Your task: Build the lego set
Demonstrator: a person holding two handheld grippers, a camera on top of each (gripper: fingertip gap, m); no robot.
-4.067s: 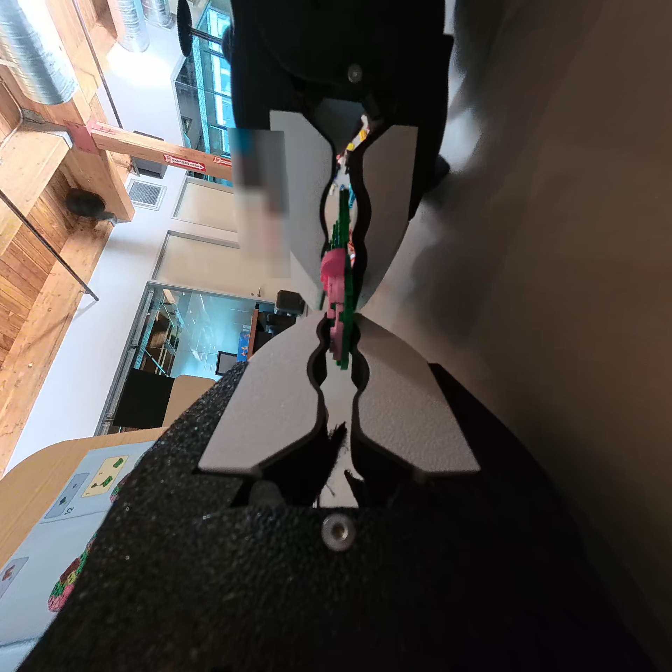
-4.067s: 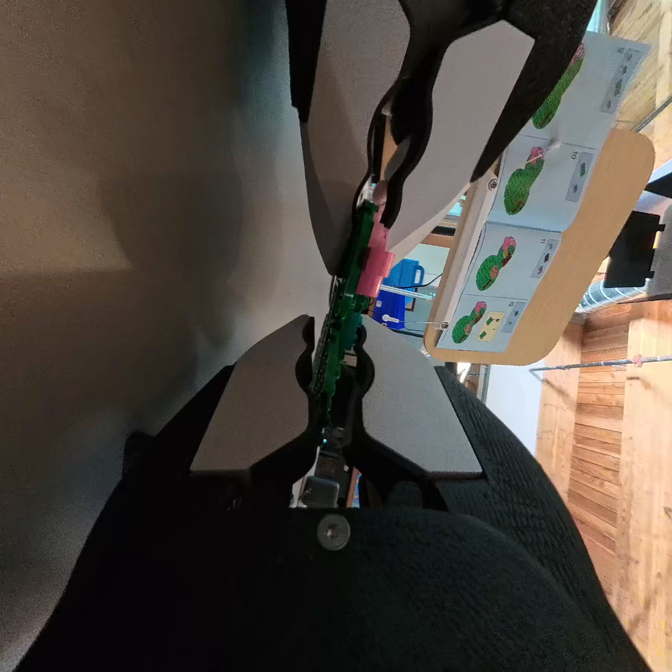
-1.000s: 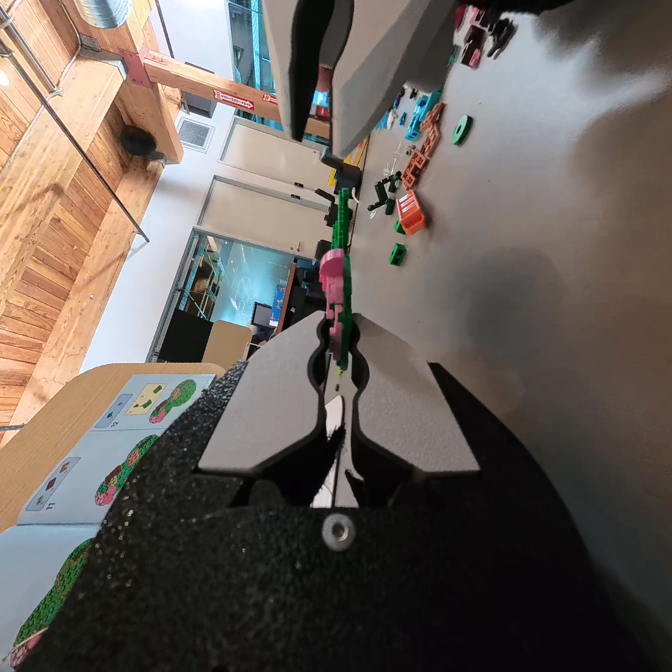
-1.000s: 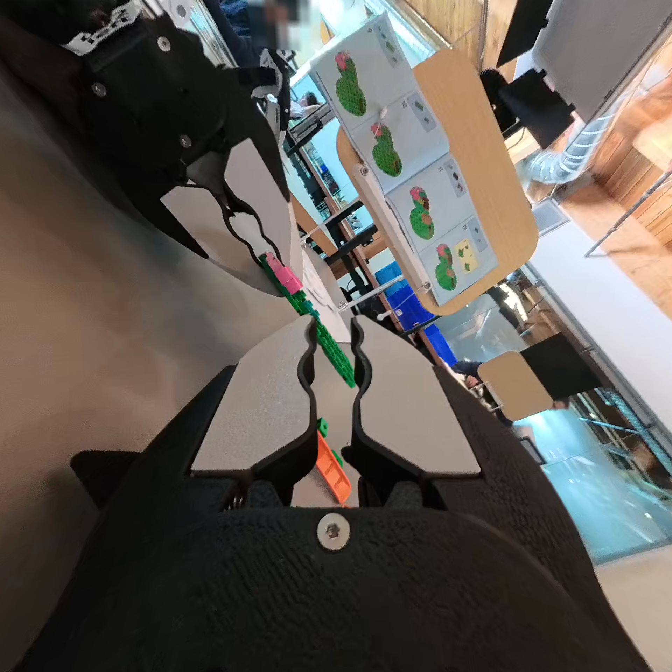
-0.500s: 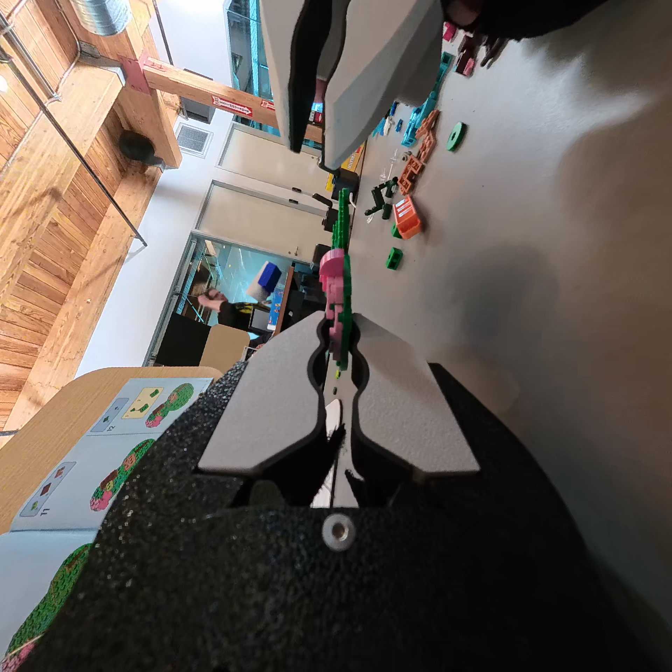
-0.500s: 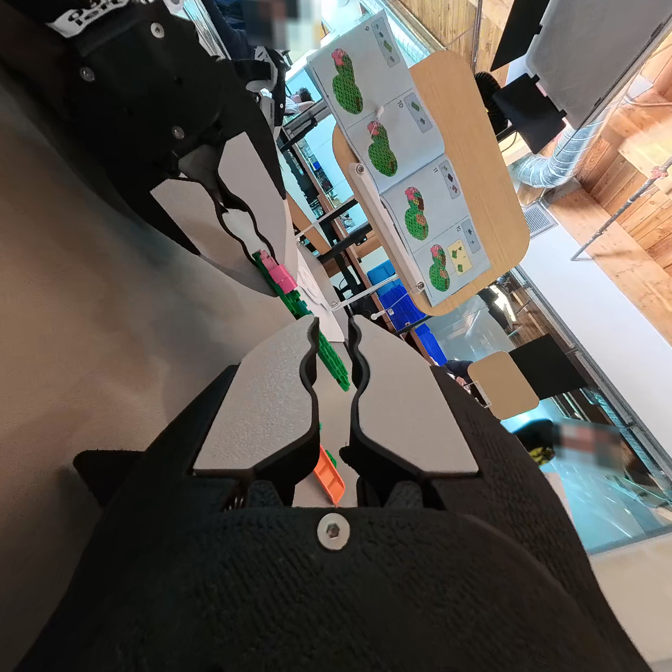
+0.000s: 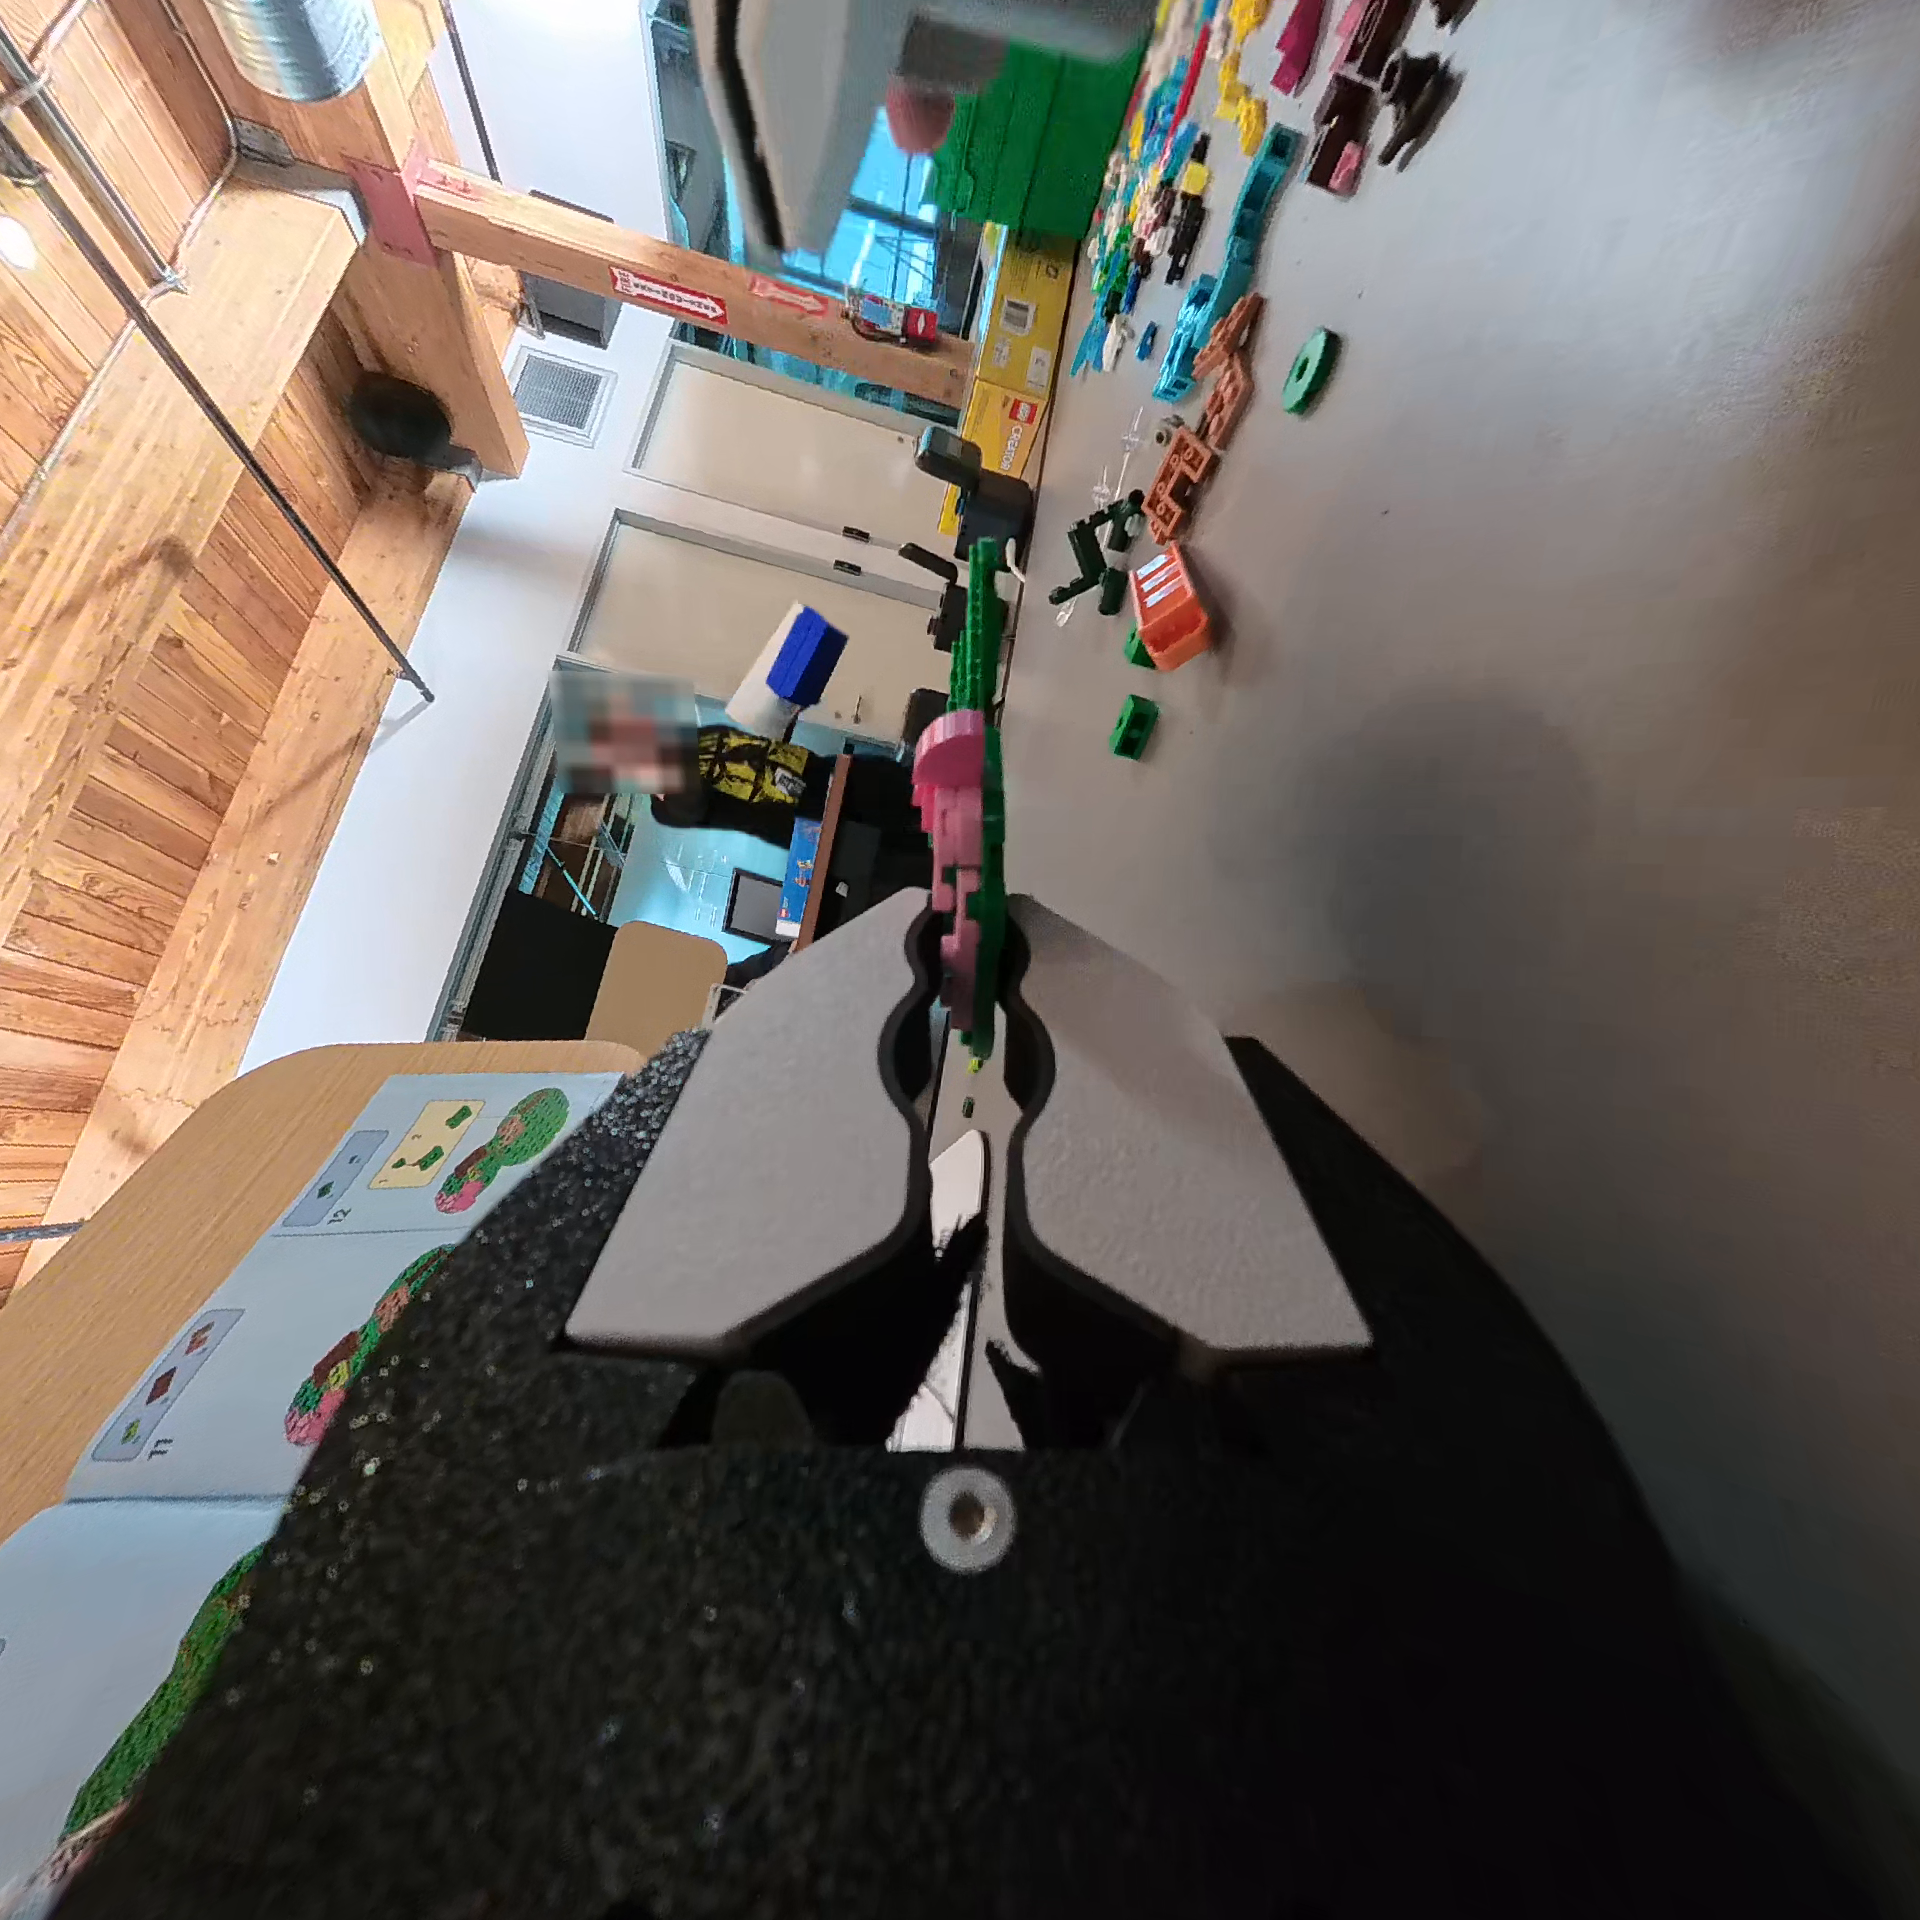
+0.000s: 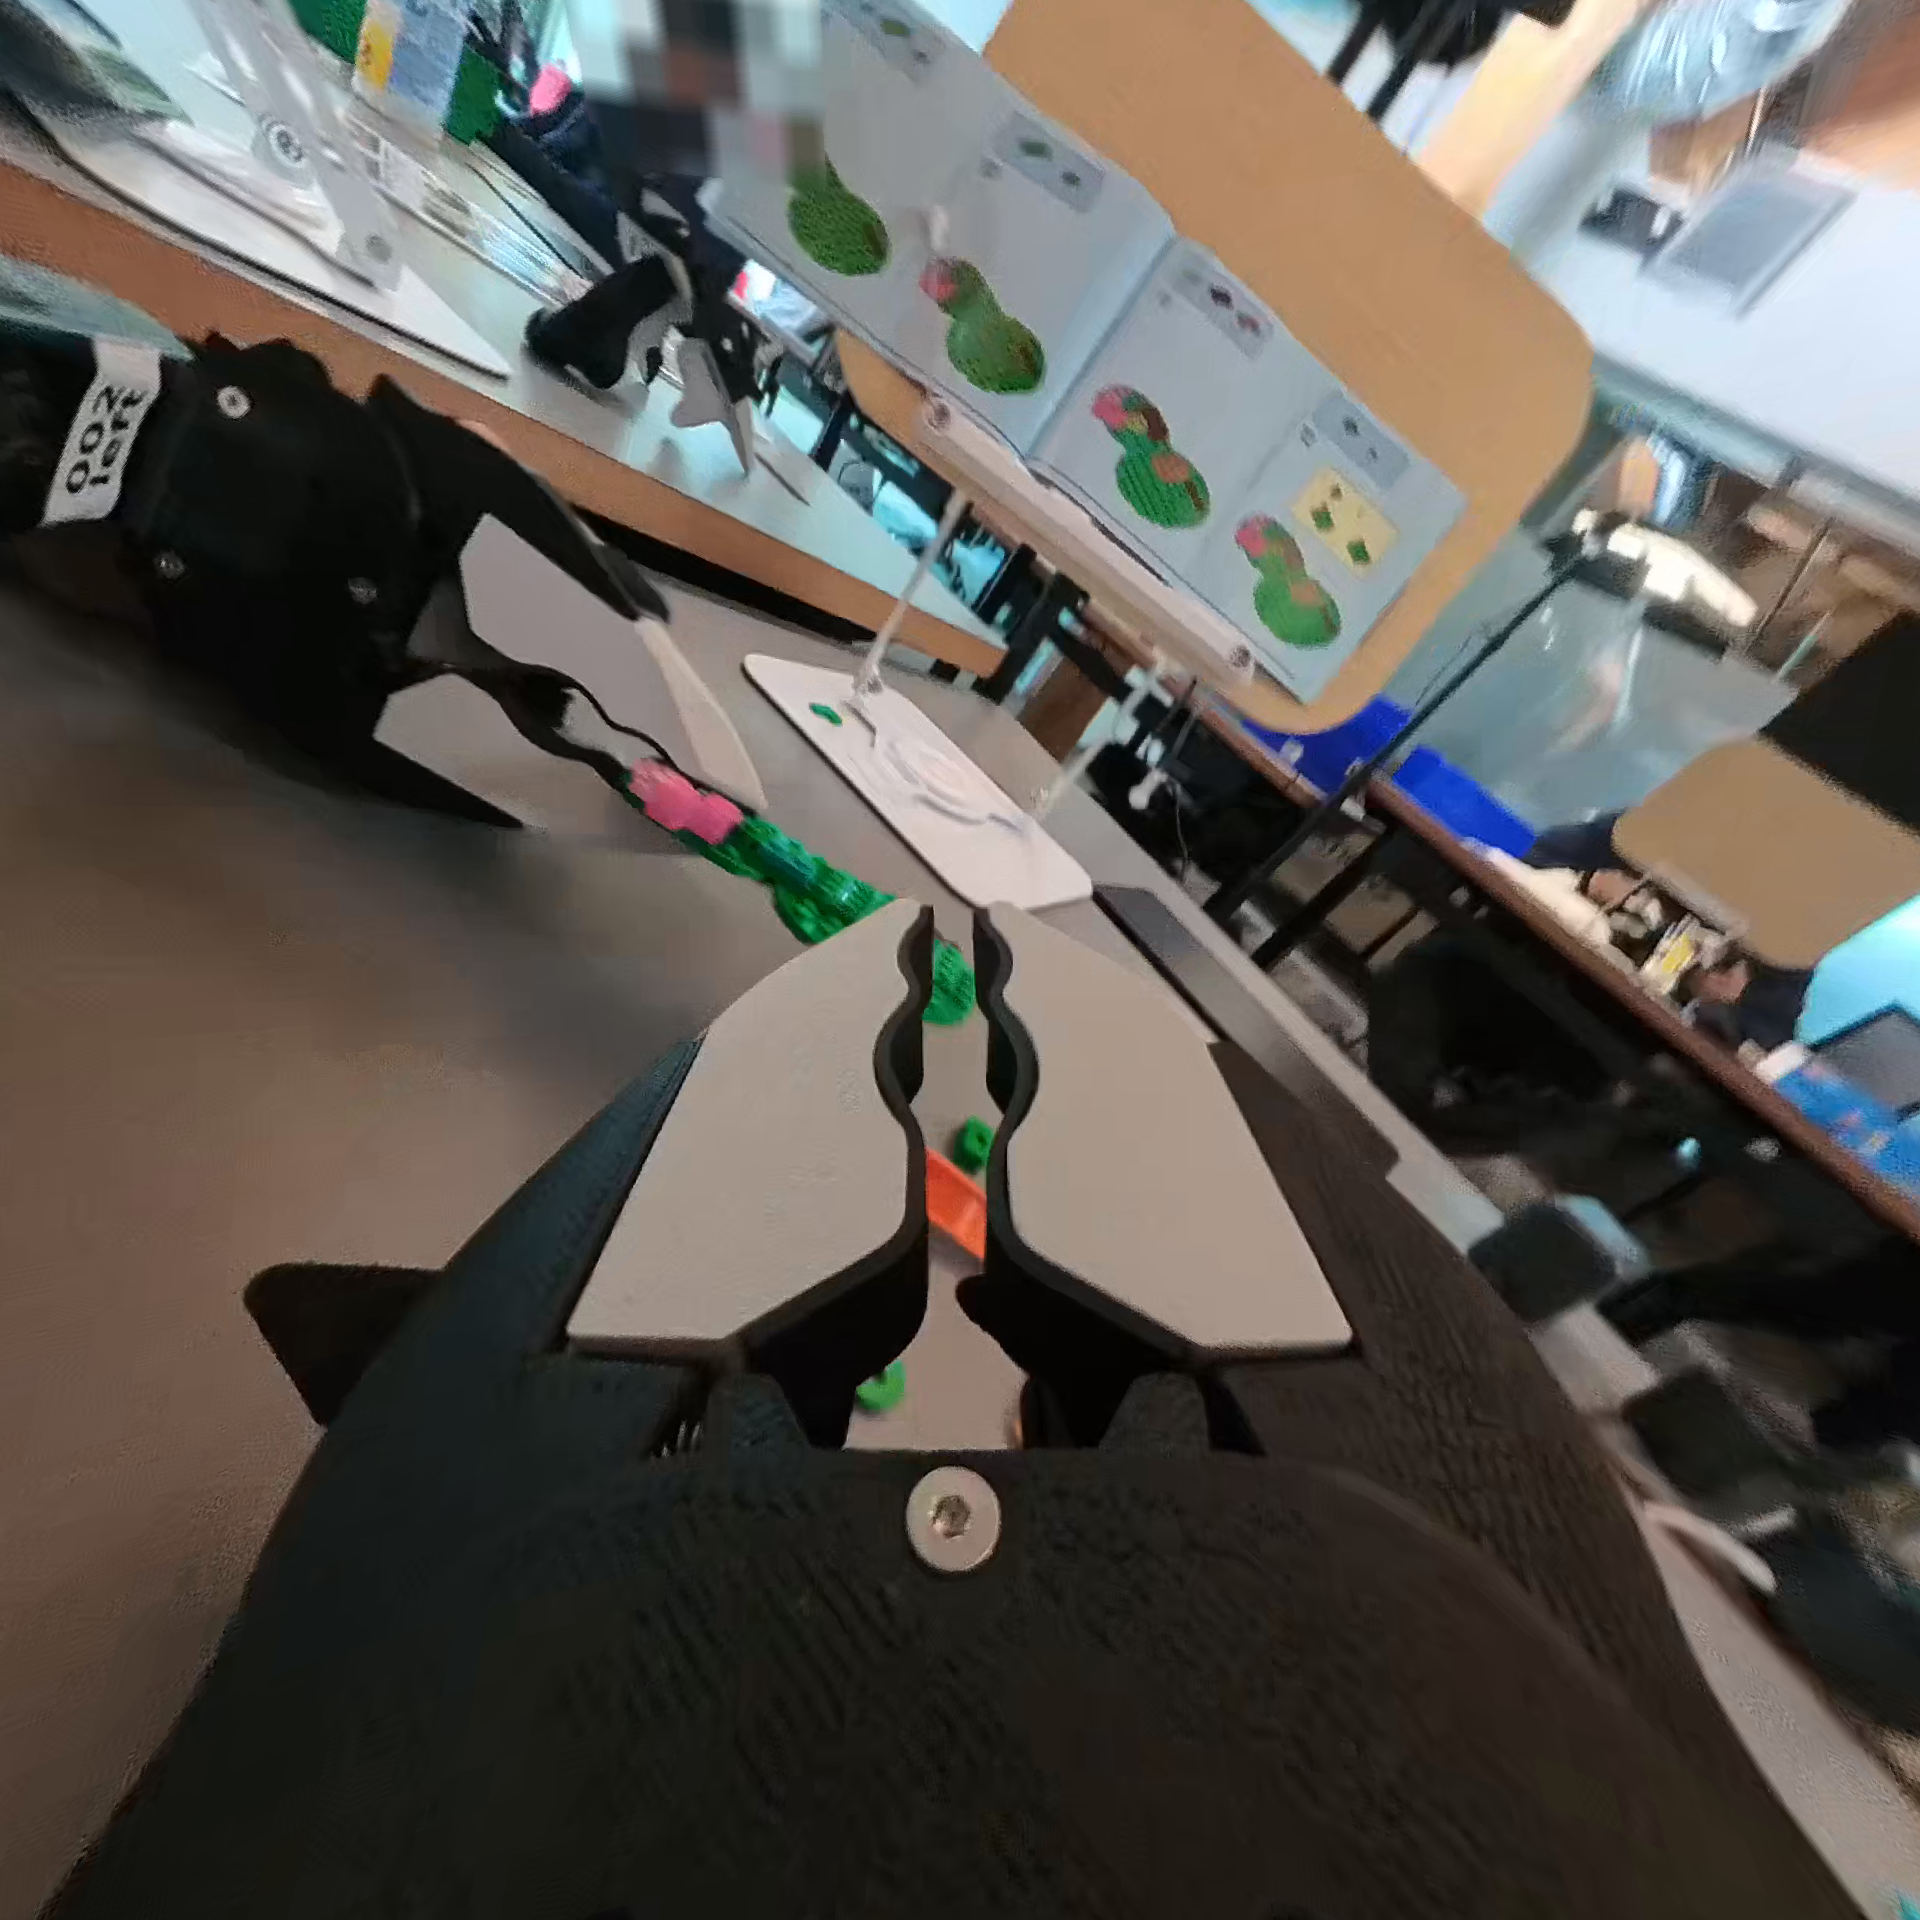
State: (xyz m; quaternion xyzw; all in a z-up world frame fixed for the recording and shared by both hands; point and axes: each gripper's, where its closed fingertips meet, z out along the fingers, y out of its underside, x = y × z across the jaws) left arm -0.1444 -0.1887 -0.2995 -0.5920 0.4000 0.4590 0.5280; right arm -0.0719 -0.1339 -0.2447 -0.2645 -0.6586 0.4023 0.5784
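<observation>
My left gripper (image 7: 971, 925) is shut on the pink-topped end of a flat green Lego plate (image 7: 982, 644), held edge-on above the grey table (image 7: 1558, 831). Pink bricks (image 7: 951, 800) sit on the plate just past the fingertips. In the right wrist view the left gripper (image 8: 582, 717) holds the same plate (image 8: 810, 883) by its pink end (image 8: 681, 805). My right gripper (image 8: 951, 925) has its jaws nearly together with nothing between them, just short of the plate's free end. It shows blurred at the top of the left wrist view (image 7: 831, 104).
An orange piece (image 7: 1169, 613), a small green brick (image 7: 1132, 724), a green round piece (image 7: 1307, 371), brown pieces (image 7: 1205, 436) and a mixed pile (image 7: 1164, 187) lie on the table. An open instruction booklet (image 8: 1143, 416) stands on a white-based holder (image 8: 935, 790). A person stands far behind.
My right gripper has drawn back from the plate's free end and its view has swung round. The left gripper still holds the plate in the same way.
</observation>
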